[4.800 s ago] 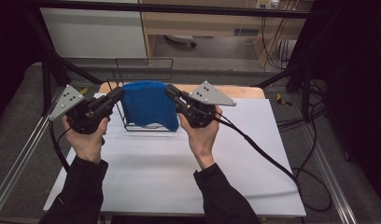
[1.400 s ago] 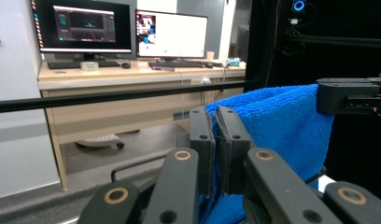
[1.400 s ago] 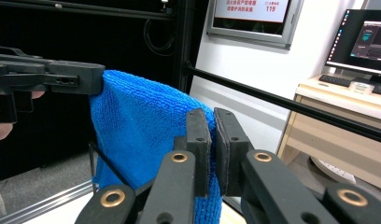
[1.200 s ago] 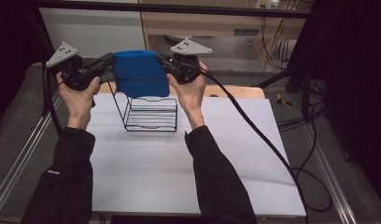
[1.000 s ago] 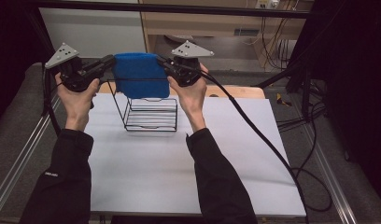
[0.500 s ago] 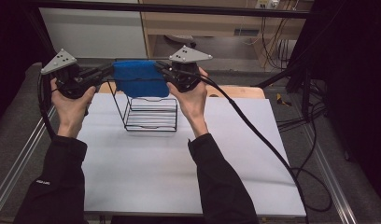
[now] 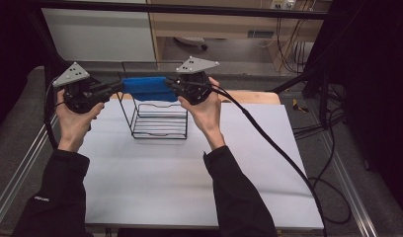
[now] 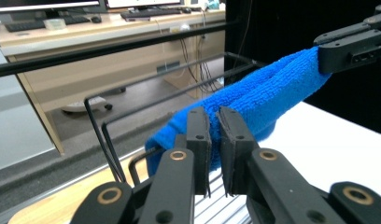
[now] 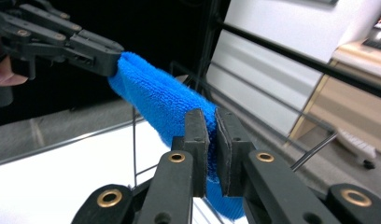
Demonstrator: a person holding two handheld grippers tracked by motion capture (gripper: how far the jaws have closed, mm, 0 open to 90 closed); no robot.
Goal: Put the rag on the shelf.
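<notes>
A blue towel [image 7: 145, 88] is stretched level between my two grippers, just above the top of a black wire rack [image 7: 160, 123]. My left gripper [image 7: 121, 87] pinches its left end and my right gripper [image 7: 168, 85] its right end. In the left gripper view the jaws [image 8: 213, 116] have just been opening a little, with the towel [image 8: 272, 93] still between them and the right gripper [image 8: 328, 56] clamped on the far end. In the right gripper view the jaws [image 9: 211, 116] are shut on the towel [image 9: 156, 98], and the left gripper [image 9: 111, 58] grips the far end.
The rack stands at the back of a white table top [image 7: 189, 182]. Black frame bars [image 7: 189, 9] run across behind and above it. Cables [image 7: 268, 143] trail from the right gripper over the table's right side. A wooden desk [image 8: 109, 56] stands beyond.
Both hands have lifted the towel up off the rack. Over the last second it went from a hanging drape to a narrow taut band as the hands drew apart.
</notes>
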